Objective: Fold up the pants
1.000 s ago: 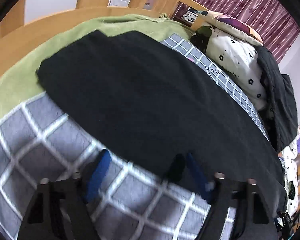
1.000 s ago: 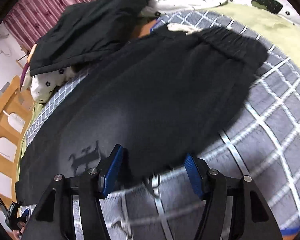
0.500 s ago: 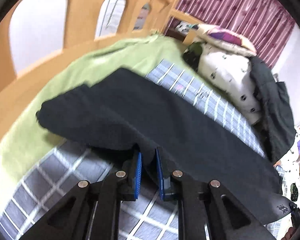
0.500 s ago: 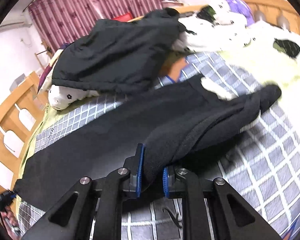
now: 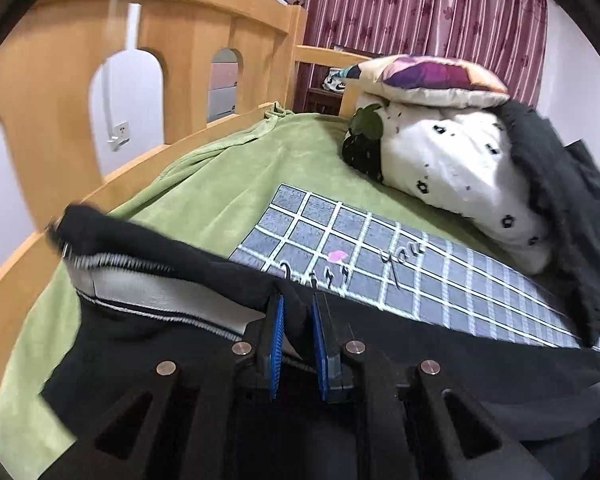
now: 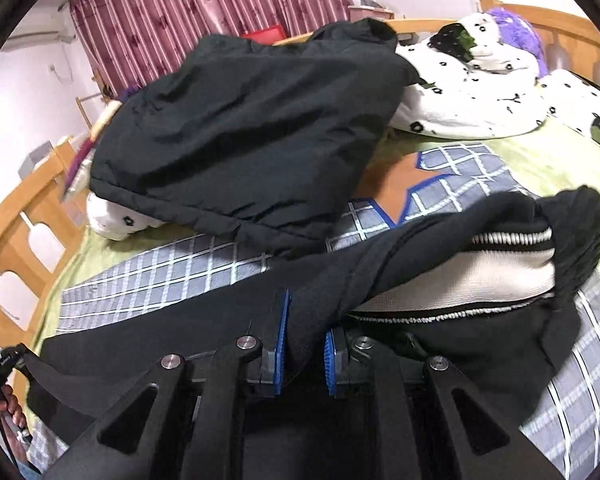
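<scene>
Gripping black fabric pants [image 5: 148, 344] at both ends, left gripper [image 5: 297, 336] and right gripper [image 6: 305, 334] lift the near edge; carrying it across should complete the fold.

The left wrist view is taken from low over the bed, close behind the left gripper [image 5: 297, 336], and is faced along the checked blanket [image 5: 380, 252] toward the maroon curtain [image 5: 420, 8], with the wooden rail [image 5: 60, 92] to its left. The right wrist view is taken equally low and close behind the right gripper [image 6: 305, 344], faced across the same checked blanket [image 6: 160, 276] toward the curtain [image 6: 204, 12]. The black pants [image 5: 160, 328] [image 6: 460, 240], the blanket, the black jacket [image 5: 560, 208] [image 6: 240, 132] beyond it and the curtain are shared by both views.
</scene>
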{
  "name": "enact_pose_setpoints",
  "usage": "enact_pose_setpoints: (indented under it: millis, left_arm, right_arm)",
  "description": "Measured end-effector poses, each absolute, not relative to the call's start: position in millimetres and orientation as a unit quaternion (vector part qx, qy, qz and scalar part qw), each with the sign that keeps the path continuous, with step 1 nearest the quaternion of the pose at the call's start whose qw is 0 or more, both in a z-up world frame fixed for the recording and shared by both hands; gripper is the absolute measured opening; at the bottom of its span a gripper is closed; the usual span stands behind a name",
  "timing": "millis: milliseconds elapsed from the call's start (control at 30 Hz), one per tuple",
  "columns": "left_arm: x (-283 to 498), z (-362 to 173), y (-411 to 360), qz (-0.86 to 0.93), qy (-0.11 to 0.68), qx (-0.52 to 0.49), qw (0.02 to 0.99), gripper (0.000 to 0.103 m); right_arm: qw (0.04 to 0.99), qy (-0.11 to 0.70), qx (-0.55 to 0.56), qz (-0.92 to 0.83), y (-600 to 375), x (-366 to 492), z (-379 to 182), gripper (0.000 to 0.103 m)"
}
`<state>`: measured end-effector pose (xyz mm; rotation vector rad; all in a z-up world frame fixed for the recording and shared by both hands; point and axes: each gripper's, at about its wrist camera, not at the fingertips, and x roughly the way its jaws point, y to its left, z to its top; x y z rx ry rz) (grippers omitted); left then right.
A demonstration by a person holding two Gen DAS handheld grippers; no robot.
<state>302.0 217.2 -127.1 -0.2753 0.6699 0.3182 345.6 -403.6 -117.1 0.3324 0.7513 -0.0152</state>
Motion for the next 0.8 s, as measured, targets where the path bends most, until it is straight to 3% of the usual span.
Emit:
enact_pose_setpoints:
  millis: [167, 267, 300, 367, 400, 467, 567, 633, 667, 800]
  left_arm:
    - [338, -152, 219, 0.165, 0.333, -0.123, 0.92, 0.014]
    - [347, -155, 215, 0.155, 0.343, -0.125, 0.918, 0.014]
    - [345, -153, 213, 0.157, 0.346, -0.127, 0.916, 0.017]
    - [342, -148, 211, 0.166, 0.35, -0.127, 0.913, 0.037]
    - [337, -144, 210, 0.167, 0.349, -0.131, 0.913, 0.043]
    - [322, -135, 207, 0.16, 0.346, -0.142, 0.914, 0.057]
    - [287, -123, 198, 0.146, 0.351, -0.141, 0.914, 0.063]
    - [260, -120, 195, 0.14, 0.358, -0.147, 0.911, 0.066]
    - [245, -120, 192, 0.135, 0.361, -0.151, 0.91, 0.068]
    - [186, -135, 191, 0.133, 0.382, -0.171, 0.899, 0.072]
  right_arm:
    - [0.905, 0.394, 0.16, -0.019, -399, 402, -154, 0.015]
    - [0.893, 0.415, 0.173, -0.023, -402, 419, -172, 0.025]
    - [0.893, 0.411, 0.183, -0.016, -403, 418, -172, 0.028]
    - [0.898, 0.399, 0.187, -0.01, -403, 410, -168, 0.037]
    - [0.902, 0.392, 0.181, -0.014, -401, 403, -162, 0.041]
    - [0.909, 0.383, 0.161, -0.018, -398, 385, -148, 0.041]
    - [0.912, 0.388, 0.129, -0.014, -392, 349, -130, 0.045]
    - [0.914, 0.387, 0.117, -0.022, -395, 312, -121, 0.063]
    - [0.915, 0.386, 0.117, -0.026, -399, 300, -120, 0.066]
    - [0.906, 0.396, 0.147, -0.041, -423, 242, -126, 0.067]
